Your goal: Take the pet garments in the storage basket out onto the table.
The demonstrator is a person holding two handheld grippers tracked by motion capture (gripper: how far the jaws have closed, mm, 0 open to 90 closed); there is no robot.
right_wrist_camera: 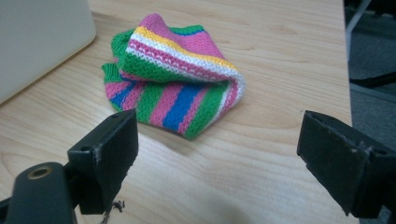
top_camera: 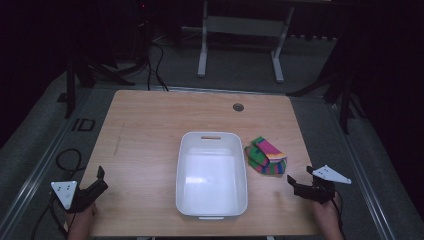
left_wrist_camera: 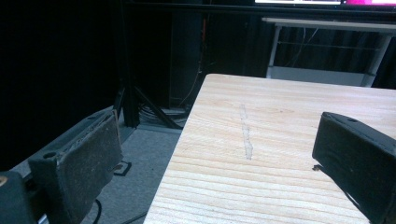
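Observation:
A folded striped knit sock [top_camera: 266, 155] in pink, green, blue, yellow and white lies on the wooden table [top_camera: 150, 130], just right of an empty white plastic bin [top_camera: 211, 172]. My right gripper [top_camera: 299, 181] stands open near the table's front right corner, a short way in front of the sock [right_wrist_camera: 175, 77], its jaws wide apart with nothing between them. My left gripper [top_camera: 100, 180] stands open at the table's front left edge, pointing along that edge, its jaws empty.
The bin's wall [right_wrist_camera: 37, 37] shows at the upper left of the right gripper view. A round cable hole [top_camera: 238, 107] sits near the table's far edge. Cables [top_camera: 67, 160] lie on the floor at left; a white table frame [top_camera: 240, 30] stands beyond.

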